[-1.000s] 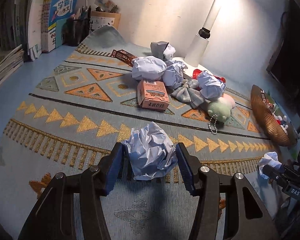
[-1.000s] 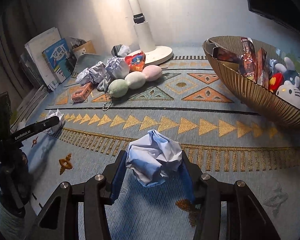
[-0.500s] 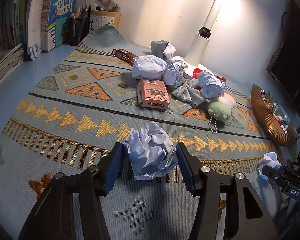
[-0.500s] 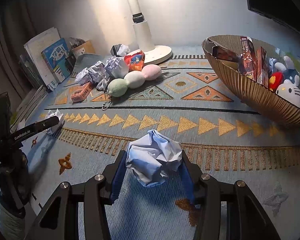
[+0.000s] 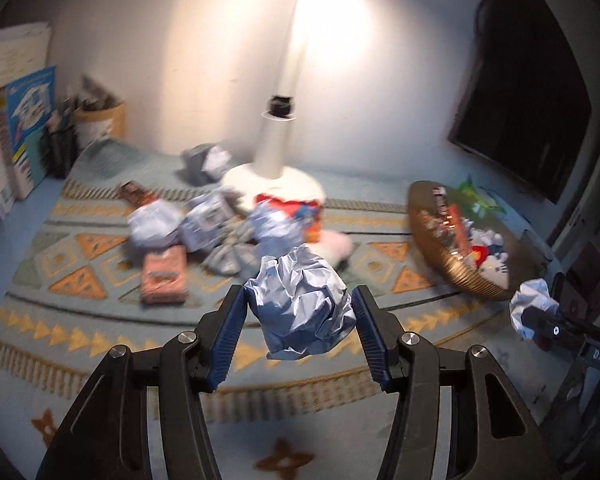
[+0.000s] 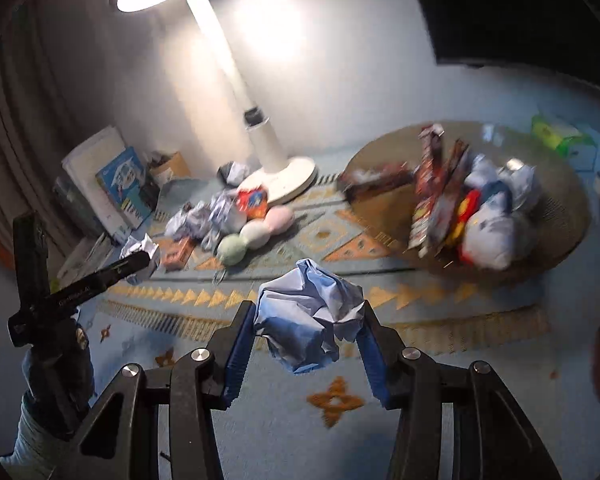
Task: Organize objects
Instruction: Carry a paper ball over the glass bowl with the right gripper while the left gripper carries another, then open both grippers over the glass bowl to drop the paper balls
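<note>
I've got a crumpled paper ball [image 5: 302, 304] pinched in the left gripper [image 5: 300, 334], its blue pads pressing both sides, and it hangs clear above the patterned mat [image 5: 100, 320]. Same on the other side: the right gripper [image 6: 308, 340] squeezes a second paper wad [image 6: 308, 320], also off the mat. Far right sits the gold basket [image 6: 560, 216], already loaded with plush toys and snack packets. Far centre, by the white lamp base [image 5: 276, 176], more paper balls, a pink box [image 5: 164, 276] and round plush balls [image 6: 252, 236] lie in a blurred heap.
</note>
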Available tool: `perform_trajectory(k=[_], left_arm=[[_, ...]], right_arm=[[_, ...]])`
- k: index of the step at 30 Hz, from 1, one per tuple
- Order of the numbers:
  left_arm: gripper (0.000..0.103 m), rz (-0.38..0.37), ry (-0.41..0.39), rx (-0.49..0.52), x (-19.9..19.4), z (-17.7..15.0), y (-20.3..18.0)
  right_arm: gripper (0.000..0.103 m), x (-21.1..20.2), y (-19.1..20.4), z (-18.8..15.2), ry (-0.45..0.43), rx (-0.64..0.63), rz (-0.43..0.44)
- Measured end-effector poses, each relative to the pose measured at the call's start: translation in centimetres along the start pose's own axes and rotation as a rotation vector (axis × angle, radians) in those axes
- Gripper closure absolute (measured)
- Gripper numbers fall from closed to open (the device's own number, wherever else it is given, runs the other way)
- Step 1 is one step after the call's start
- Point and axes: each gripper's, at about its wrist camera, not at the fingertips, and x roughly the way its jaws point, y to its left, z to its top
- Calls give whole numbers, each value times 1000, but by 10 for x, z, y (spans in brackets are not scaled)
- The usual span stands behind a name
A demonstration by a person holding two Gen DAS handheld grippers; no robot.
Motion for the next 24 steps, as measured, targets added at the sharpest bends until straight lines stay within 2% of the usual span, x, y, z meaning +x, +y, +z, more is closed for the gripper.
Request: perform_trajectory(k=[2,5,7,10,11,12,13,14,16,19,21,24], left_arm=[[51,-54,-7,60,14,21,-40],[51,-149,-5,116,44,50,-97],[51,-198,10,126,65,63,-126],[51,-253,33,154,91,72,-161],[47,-266,32,171,98,72,-169],[38,-268,30,183,103,71,-176],[33,-246,30,189,108,70,-179],[29,-224,27,192,109,69,-180],[30,-229,32,185,106,67,-174],[29,-214,9,158,83,62,-149],[29,-192,-12,116,60,55,-121],[25,-138,-33,44,26,39,-71]], right_arm=[[55,-21,-23,25,-71,36,-103],[55,-30,-57,59,-109,101,-266],[55,-23,-78,77,-88,162,-314],[53,-11,-110,92,-63,217,-338],[46,-6,-116,96,-57,217,-343],[40,-3,-120,99,-48,213,-342],[39,-1,-124,101,-43,213,-330],[39,-2,-128,102,-51,221,-321],[39,-8,-134,99,-60,248,-334],[39,-19,-137,90,-66,281,-300],[39,-24,-131,84,-71,274,-284],[39,-31,-99,70,-69,222,-227]])
